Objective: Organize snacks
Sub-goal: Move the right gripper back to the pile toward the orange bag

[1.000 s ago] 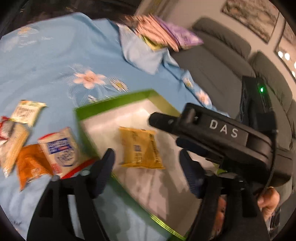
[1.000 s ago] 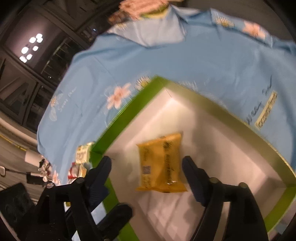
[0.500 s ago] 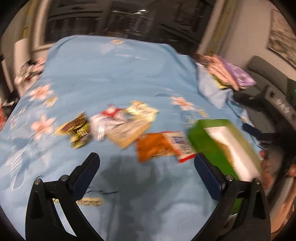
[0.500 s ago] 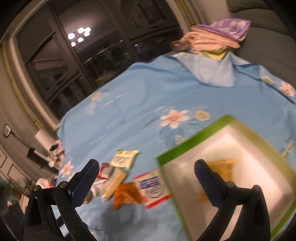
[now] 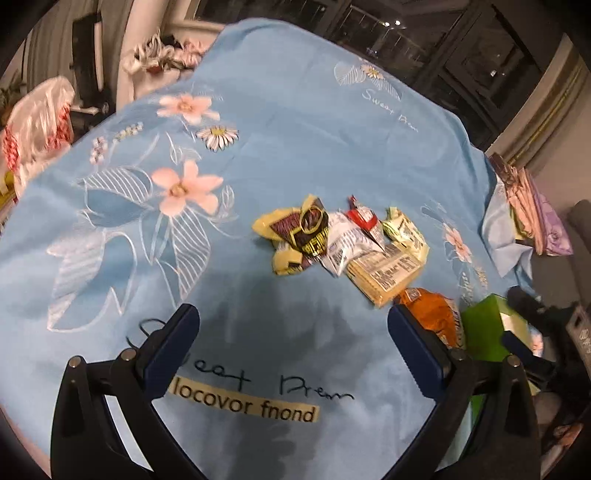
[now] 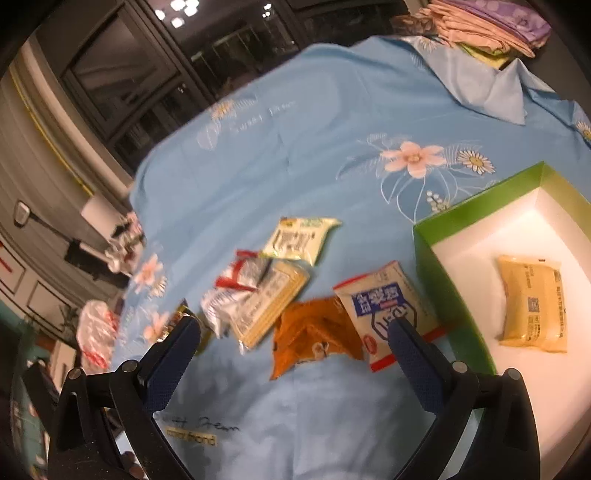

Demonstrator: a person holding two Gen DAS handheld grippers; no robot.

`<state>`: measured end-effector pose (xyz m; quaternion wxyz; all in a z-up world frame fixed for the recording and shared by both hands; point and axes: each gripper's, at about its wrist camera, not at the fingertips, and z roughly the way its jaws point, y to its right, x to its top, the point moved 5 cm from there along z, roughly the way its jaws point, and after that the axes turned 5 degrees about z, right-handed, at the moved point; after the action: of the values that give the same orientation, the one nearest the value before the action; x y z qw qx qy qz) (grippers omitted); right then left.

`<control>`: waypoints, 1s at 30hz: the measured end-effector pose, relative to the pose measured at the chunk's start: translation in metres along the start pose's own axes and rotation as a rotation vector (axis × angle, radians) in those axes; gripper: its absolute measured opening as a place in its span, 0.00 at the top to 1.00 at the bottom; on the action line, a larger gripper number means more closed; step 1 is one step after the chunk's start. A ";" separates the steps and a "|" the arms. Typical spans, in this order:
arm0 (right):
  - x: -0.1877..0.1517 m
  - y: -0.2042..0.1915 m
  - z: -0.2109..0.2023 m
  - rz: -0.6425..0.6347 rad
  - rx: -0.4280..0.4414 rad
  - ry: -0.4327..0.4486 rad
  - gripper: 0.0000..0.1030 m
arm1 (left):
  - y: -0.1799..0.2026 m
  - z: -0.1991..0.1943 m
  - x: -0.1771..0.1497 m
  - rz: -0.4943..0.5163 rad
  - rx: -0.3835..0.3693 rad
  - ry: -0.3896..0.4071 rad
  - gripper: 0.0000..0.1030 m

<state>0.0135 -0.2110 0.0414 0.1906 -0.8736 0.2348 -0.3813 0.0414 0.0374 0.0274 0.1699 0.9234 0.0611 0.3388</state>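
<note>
Loose heap of small foil and plastic snack packets (image 6: 273, 291) on the light blue flower-printed bedsheet (image 6: 295, 147), just left of the green cardboard box with a white inside (image 6: 436, 254). In the right wrist view, from far to near: pale green and white sachet (image 6: 299, 240), red and silver wrapper (image 6: 243, 275) lying on a cream cracker pack with a printed label (image 6: 273, 306), crumpled orange pouch (image 6: 314, 336), and white packet with blue lettering and a red edge (image 6: 388, 314) touching the box's left wall. One flat yellow packet (image 6: 532, 302) alone on the white floor of the box, well apart from the heap.

In the left wrist view, same heap in the middle distance: yellow and dark purple wrapper (image 5: 295, 236) at its left end, red and silver wrapper (image 5: 362, 219) and pale green sachet (image 5: 404, 230) behind, cream cracker pack (image 5: 384, 273) in front, orange pouch (image 5: 432, 310) nearest the green box (image 5: 480, 332) at the right edge.

Left gripper (image 5: 293, 350) spread wide, grasping nothing, over bare sheet near the printed "locovor fnond" label (image 5: 243, 404), short of the heap. Right gripper (image 6: 293, 354) also spread wide and empty, near side of the heap, its right finger in front of the white and blue packet.

Folded pink and purple cloths (image 6: 484, 26) stacked at the far right corner of the bed
</note>
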 end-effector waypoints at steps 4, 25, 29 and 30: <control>-0.005 -0.004 0.011 -0.034 -0.051 -0.027 0.10 | 0.003 0.000 -0.004 0.018 0.018 -0.005 0.01; -0.031 -0.014 0.091 -0.264 -0.273 -0.219 0.25 | 0.000 0.015 -0.011 0.066 0.076 -0.075 0.01; -0.031 -0.013 0.084 -0.241 -0.245 -0.207 0.34 | -0.002 0.015 -0.011 0.070 0.087 -0.076 0.01; -0.031 -0.014 0.081 -0.233 -0.231 -0.208 0.36 | -0.002 0.015 -0.011 0.071 0.090 -0.075 0.01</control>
<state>0.0597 -0.1701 -0.0210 0.0667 -0.9456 0.1533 -0.2791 0.0425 0.0328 0.0092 0.1180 0.9438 0.0369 0.3065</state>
